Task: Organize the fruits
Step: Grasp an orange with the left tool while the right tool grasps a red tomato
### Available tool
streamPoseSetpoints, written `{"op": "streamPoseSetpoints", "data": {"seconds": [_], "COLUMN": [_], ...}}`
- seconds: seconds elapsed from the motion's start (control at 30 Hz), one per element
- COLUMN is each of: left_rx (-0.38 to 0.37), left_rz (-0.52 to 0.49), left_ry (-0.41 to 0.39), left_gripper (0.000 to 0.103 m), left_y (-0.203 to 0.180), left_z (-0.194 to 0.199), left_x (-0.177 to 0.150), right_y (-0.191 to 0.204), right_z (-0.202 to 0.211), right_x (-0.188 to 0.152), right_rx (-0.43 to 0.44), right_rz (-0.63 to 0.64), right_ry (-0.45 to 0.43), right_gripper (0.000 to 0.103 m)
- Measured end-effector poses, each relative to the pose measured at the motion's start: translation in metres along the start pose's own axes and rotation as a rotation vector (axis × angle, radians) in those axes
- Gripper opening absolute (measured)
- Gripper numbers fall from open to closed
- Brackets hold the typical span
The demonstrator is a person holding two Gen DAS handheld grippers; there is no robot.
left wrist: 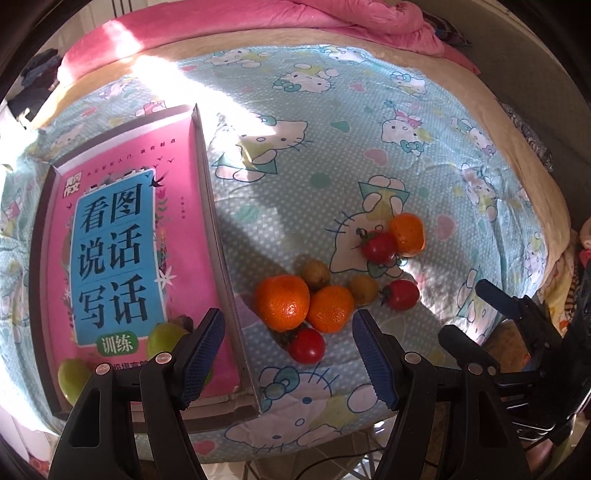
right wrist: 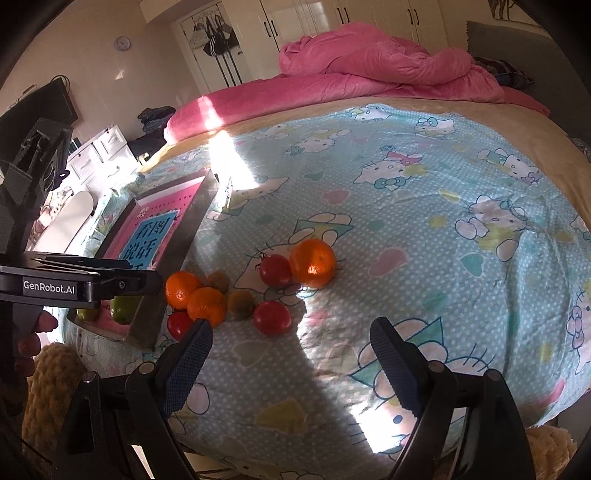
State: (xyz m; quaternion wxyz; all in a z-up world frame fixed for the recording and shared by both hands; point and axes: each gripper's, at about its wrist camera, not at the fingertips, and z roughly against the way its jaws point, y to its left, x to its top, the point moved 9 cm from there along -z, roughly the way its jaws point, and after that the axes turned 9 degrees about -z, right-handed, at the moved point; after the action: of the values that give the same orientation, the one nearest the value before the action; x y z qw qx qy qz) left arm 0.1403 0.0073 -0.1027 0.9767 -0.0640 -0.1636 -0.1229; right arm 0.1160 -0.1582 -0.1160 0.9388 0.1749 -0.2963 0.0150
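Note:
Fruit lies on a Hello Kitty bedsheet [left wrist: 332, 155]. Three oranges [left wrist: 282, 302], three red tomatoes [left wrist: 306, 345] and two brown kiwis [left wrist: 316, 274] sit in a loose cluster; they also show in the right wrist view, oranges [right wrist: 312, 263], tomatoes [right wrist: 271, 317]. A shallow grey box with a pink book cover [left wrist: 122, 258] holds two green fruits [left wrist: 166, 338]. My left gripper [left wrist: 288, 354] is open and empty, hovering just in front of the cluster. My right gripper [right wrist: 291, 354] is open and empty, near the cluster's front; it shows in the left view [left wrist: 476, 314].
A pink duvet [right wrist: 369, 62] is bunched at the far end of the bed. White drawers [right wrist: 99, 151] and a wardrobe [right wrist: 295, 18] stand beyond. The bed's front edge runs just below both grippers.

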Motion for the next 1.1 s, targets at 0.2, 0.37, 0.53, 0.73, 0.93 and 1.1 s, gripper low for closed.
{"op": "streamPoseSetpoints", "data": {"seconds": [0.2, 0.37, 0.53, 0.73, 0.93, 1.1], "left_rx": [-0.019, -0.017, -0.020, -0.011, 0.026, 0.070], "left_rz": [-0.009, -0.026, -0.027, -0.053, -0.085, -0.138], "left_ry": [0.015, 0.032, 0.062, 0.098, 0.137, 0.154], "left_gripper": [0.054, 0.047, 0.045, 0.034, 0.034, 0.035], "left_y": [-0.004, -0.004, -0.002, -0.002, 0.002, 0.002], "left_z": [-0.007, -0.014, -0.025, -0.034, -0.043, -0.050], "left_x": [0.000, 0.001, 0.004, 0.007, 0.014, 0.020], "right_y": [-0.001, 0.004, 0.007, 0.006, 0.002, 0.004], "right_z": [-0.012, -0.014, -0.018, -0.026, -0.040, -0.048], "right_x": [-0.004, -0.005, -0.005, -0.006, -0.007, -0.006], "right_rx": [-0.004, 0.011, 0.019, 0.020, 0.023, 0.035], "right_rz": [0.019, 0.025, 0.031, 0.036, 0.030, 0.053], "right_ry": [0.033, 0.039, 0.047, 0.062, 0.095, 0.105], "right_gripper": [0.087, 0.087, 0.087, 0.087, 0.086, 0.078]}}
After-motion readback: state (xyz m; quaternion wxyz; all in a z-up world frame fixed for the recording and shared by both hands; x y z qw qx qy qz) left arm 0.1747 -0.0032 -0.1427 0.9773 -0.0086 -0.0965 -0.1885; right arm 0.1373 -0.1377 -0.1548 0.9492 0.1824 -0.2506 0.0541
